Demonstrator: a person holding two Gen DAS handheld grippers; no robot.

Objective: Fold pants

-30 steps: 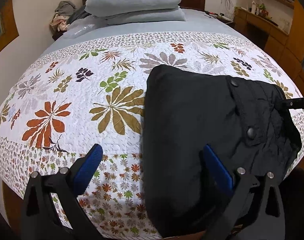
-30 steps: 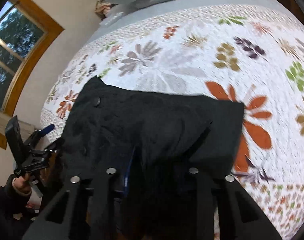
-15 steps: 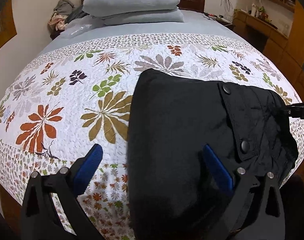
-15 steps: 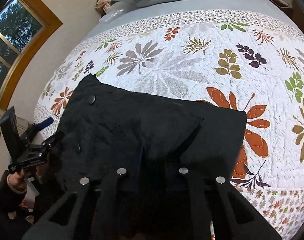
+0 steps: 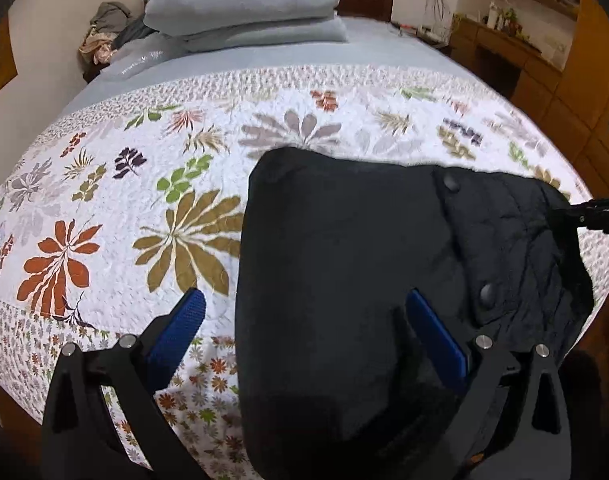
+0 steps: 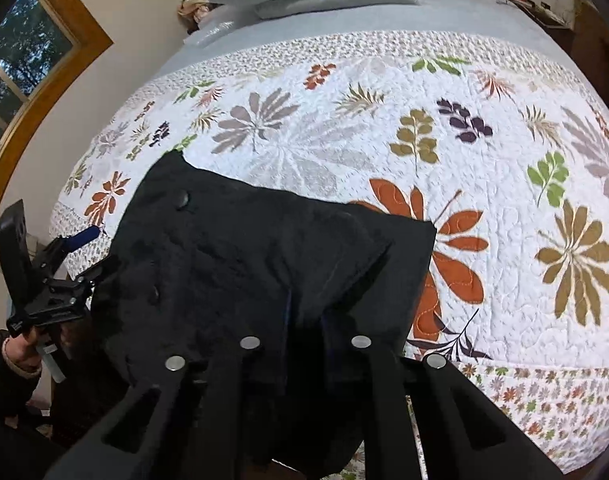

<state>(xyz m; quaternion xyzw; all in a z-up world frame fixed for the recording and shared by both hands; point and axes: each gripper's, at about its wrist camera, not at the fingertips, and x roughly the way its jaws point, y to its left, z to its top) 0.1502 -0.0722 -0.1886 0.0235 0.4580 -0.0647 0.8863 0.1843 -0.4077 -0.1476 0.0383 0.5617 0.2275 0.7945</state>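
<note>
Pants (image 5: pixel 344 280), black and partly folded, lie on the bed's flowered quilt (image 5: pixel 104 200), the right gripper (image 6: pixel 304 320) having just closed on their near edge, likely to lift it, while the left gripper (image 5: pixel 304 320) gapes wide above them.

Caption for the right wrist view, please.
Right gripper, jaws just closing, pinches the near edge of folded black pants lying on a floral quilted bedspread.

The folded pants (image 5: pixel 344 280) lie on the quilt (image 5: pixel 144 200) at the bed's foot edge, partly overhanging it. Stacked pillows (image 5: pixel 244 4) sit at the head end, against the headboard (image 5: pixel 364 0).
</note>
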